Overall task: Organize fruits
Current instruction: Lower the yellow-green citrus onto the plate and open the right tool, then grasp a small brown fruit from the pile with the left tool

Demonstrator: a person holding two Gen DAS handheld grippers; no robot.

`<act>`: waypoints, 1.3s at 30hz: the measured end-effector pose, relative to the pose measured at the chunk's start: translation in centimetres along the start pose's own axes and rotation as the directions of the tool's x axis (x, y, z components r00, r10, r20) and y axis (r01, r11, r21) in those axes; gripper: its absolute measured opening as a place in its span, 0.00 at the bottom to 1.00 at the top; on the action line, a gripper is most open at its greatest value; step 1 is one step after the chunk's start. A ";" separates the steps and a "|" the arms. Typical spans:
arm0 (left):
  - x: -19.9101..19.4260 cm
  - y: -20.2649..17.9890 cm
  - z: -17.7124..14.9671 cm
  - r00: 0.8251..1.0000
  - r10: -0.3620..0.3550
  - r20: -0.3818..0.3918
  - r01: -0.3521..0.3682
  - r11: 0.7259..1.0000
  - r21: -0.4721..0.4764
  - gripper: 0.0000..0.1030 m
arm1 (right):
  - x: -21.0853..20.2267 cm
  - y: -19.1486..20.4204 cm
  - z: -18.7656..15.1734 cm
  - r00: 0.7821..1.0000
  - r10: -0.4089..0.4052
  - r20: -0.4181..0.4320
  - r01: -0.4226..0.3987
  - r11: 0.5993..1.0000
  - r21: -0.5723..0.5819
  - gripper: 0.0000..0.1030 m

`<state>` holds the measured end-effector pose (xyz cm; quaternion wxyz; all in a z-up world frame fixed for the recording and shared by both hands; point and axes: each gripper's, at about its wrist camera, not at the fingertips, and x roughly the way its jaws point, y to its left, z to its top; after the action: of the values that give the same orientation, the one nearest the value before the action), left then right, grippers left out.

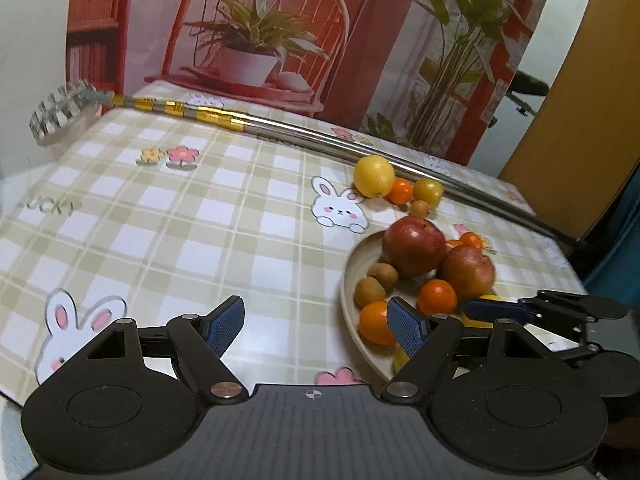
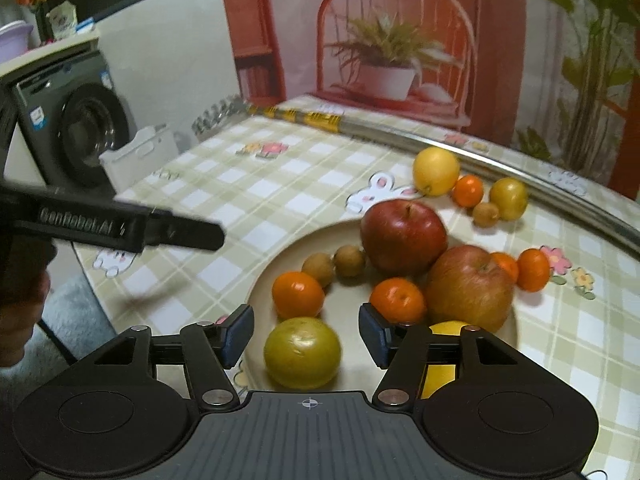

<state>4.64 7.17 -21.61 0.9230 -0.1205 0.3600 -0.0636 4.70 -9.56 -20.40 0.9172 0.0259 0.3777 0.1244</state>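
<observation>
Your right claw (image 2: pixel 306 338) stands open over the plate (image 2: pixel 352 364), its pads clear of the yellow-green fruit (image 2: pixel 302 352) that lies between them on the plate. Also on the plate: two red apples (image 2: pixel 403 236), two tangerines (image 2: pixel 298 294), two small brown fruits (image 2: pixel 318 268). On the desk (image 1: pixel 160 216) beyond: a yellow lemon (image 1: pixel 374 176) and three smaller fruits. Your left claw (image 1: pixel 316 326) is wide open and empty, just left of the plate.

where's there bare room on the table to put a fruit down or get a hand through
Free: the wide checked cloth left of the plate, back to the metal pole. Crowded: the plate itself, full of apples and oranges, and the loose cluster by the lemon beside the pole.
</observation>
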 end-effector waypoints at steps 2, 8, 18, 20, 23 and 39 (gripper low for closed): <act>-0.4 0.1 -0.2 1.000 -0.005 0.003 0.005 1.000 -0.021 0.78 | -0.4 -0.3 0.0 1.000 -0.007 0.019 0.007 1.000 0.011 0.53; -1.0 -0.1 -0.8 1.000 0.024 0.000 -0.024 0.999 -0.030 0.78 | -1.8 -1.0 -0.1 0.997 -0.031 0.070 0.028 0.998 0.047 0.53; -1.4 -0.3 -0.2 0.999 0.054 0.006 -0.054 0.998 -0.029 0.78 | -3.5 -2.2 -0.7 0.989 -0.057 0.134 0.041 0.993 0.114 0.53; -1.5 -0.6 0.2 0.998 0.060 0.017 -0.060 0.998 -0.010 0.78 | -3.8 -2.6 -0.8 0.987 -0.065 0.144 0.047 0.991 0.128 0.54; -1.6 -0.9 1.1 0.998 0.053 0.030 -0.054 0.998 0.015 0.78 | -4.3 -3.4 -0.8 0.983 -0.087 0.164 0.065 0.988 0.138 0.54; 1.2 -5.4 8.7 0.997 -0.071 0.033 0.065 0.984 0.165 0.78 | -6.7 -10.8 0.2 0.936 -0.263 0.233 0.218 0.955 0.202 0.55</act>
<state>11.26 3.26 -14.75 0.9339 -0.0576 0.3310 -0.1221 2.53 -21.67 -17.15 0.9610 0.0746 0.2650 -0.0269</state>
